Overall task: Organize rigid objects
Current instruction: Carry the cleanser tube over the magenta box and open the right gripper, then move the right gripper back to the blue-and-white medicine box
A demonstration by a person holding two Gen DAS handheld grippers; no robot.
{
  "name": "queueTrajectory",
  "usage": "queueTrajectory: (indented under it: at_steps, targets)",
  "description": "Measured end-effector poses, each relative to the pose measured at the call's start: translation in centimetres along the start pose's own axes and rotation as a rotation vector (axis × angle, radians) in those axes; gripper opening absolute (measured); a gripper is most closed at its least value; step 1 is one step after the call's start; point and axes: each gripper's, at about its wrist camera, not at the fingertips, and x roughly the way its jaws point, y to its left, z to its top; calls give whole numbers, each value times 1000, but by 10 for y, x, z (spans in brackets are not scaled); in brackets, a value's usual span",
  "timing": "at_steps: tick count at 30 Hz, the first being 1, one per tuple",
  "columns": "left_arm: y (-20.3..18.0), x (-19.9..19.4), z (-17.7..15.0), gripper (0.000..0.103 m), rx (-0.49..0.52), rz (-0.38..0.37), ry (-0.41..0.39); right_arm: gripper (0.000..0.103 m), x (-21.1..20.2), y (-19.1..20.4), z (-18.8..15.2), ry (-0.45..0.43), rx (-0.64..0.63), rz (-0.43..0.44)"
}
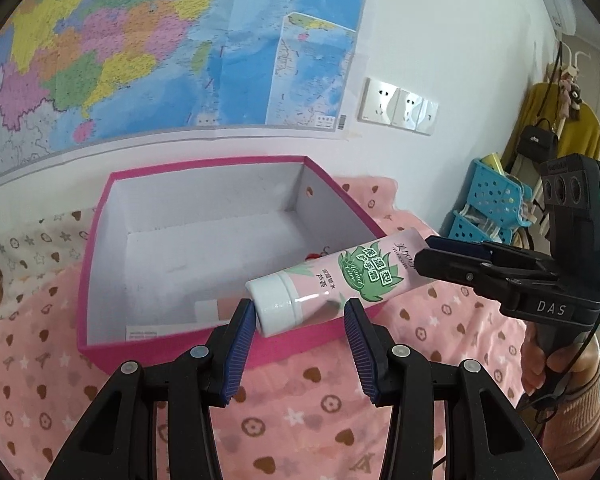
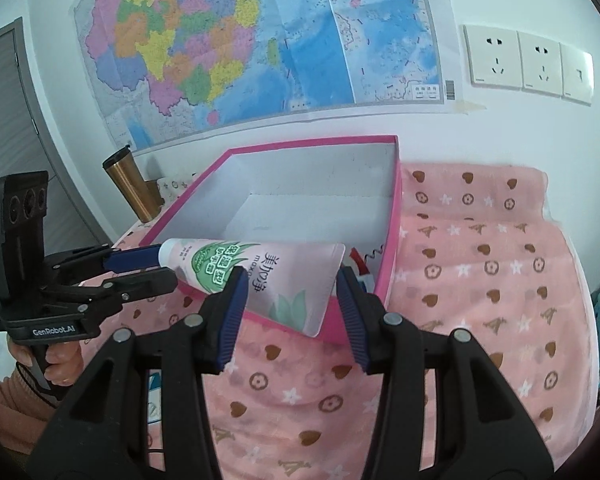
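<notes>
I hold the pink tube (image 1: 332, 280) with both grippers: left gripper (image 1: 300, 312) squeezes the cap, right gripper (image 2: 290, 284) squeezes the flat end, above the pink box (image 1: 100, 248).

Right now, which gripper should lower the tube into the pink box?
Right, probably. The right gripper clamps the tube's flat tail over the pink box's near rim. The left gripper only brackets the cap, with a gap at one pad.

The pink plastic hand-cream tube (image 1: 328, 280) hung over the near rim of the pink cardboard box (image 1: 100, 248), which sat on the pink patterned cloth (image 1: 312, 412) before the wall map (image 1: 140, 48).
</notes>
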Motion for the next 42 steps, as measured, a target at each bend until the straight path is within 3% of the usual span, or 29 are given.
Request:
queueTrajectory:
  at_steps: [11, 24, 27, 42]
  targets:
    - [10, 21, 17, 46, -7, 14, 13, 49, 21, -10, 16, 20, -2, -26]
    - [27, 55, 19, 46, -68, -6, 87, 50, 50, -19, 22, 85, -17, -73]
    - [29, 62, 18, 46, -78, -8, 103, 54, 55, -19, 21, 100, -28, -76]
    - [34, 76, 16, 46, -94, -12, 137, 57, 54, -19, 20, 64, -24, -133]
